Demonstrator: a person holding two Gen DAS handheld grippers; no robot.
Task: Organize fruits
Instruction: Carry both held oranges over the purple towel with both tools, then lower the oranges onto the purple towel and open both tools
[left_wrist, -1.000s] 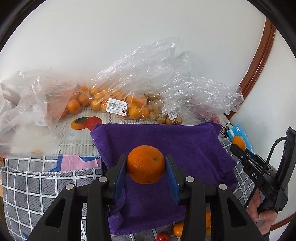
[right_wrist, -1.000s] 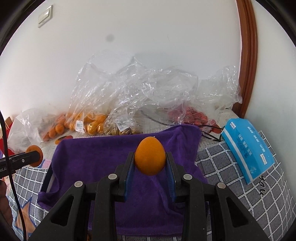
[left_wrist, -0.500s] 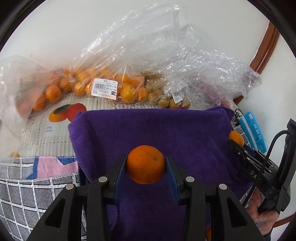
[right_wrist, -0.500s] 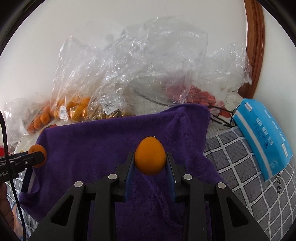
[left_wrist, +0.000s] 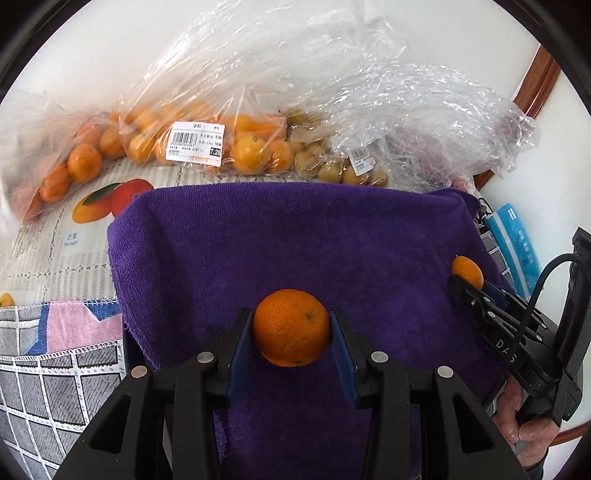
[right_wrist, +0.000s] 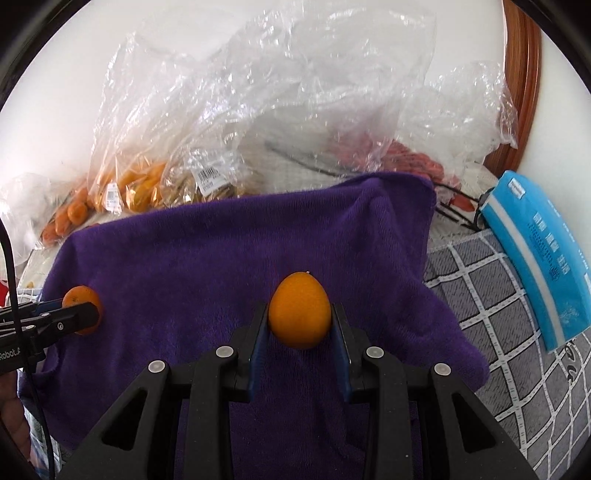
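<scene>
My left gripper (left_wrist: 291, 328) is shut on a round orange tangerine (left_wrist: 291, 326) and holds it just above the purple towel (left_wrist: 280, 236). My right gripper (right_wrist: 300, 319) is shut on a smaller egg-shaped orange fruit (right_wrist: 300, 310) over the same towel (right_wrist: 229, 251). The right gripper also shows at the right edge of the left wrist view (left_wrist: 466, 277). The left gripper also shows at the left edge of the right wrist view (right_wrist: 79, 310), with its tangerine (right_wrist: 75, 295).
Clear plastic bags of orange fruit (left_wrist: 207, 144) and small brown fruit (left_wrist: 332, 166) lie behind the towel against the white wall. A bag of red fruit (right_wrist: 410, 162) lies back right. A blue packet (right_wrist: 539, 258) lies on the grey checked cloth (right_wrist: 487, 317).
Both grippers have moved forward and down over the purple towel, each still holding its fruit. The bags at the back now look closer.
</scene>
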